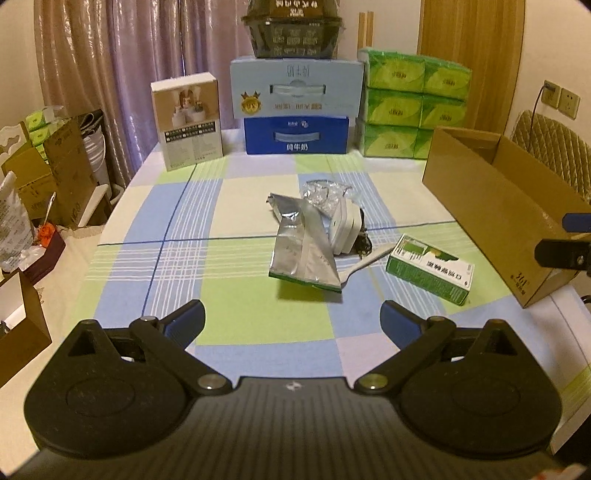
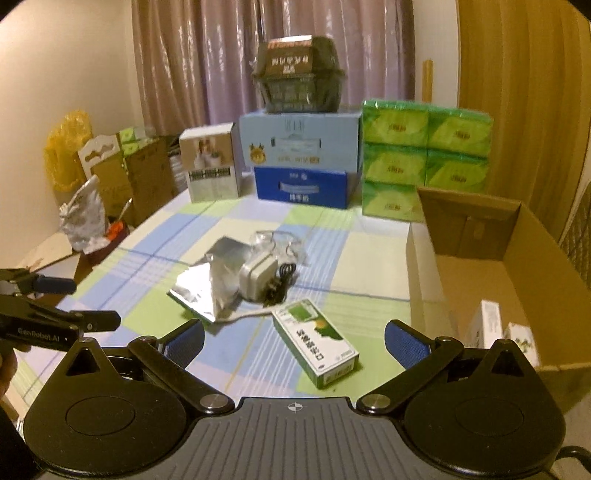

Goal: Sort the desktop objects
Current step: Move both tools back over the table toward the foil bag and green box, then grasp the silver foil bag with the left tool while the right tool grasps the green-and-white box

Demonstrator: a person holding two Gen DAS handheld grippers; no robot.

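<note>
Both claws, left claw (image 1: 292,321) and right claw (image 2: 294,341), gaped wide and empty, and only the right wrist view showed small boxes (image 2: 487,325) inside the cardboard box (image 2: 532,236).

A checked cloth (image 1: 236,206) in blue, green and white covers the table. Far behind hangs a shiny mauve curtain (image 1: 122,59); a wooden door (image 1: 472,29) stands far right, beside wall sockets (image 1: 561,98). Light is dim, yellowish.
</note>
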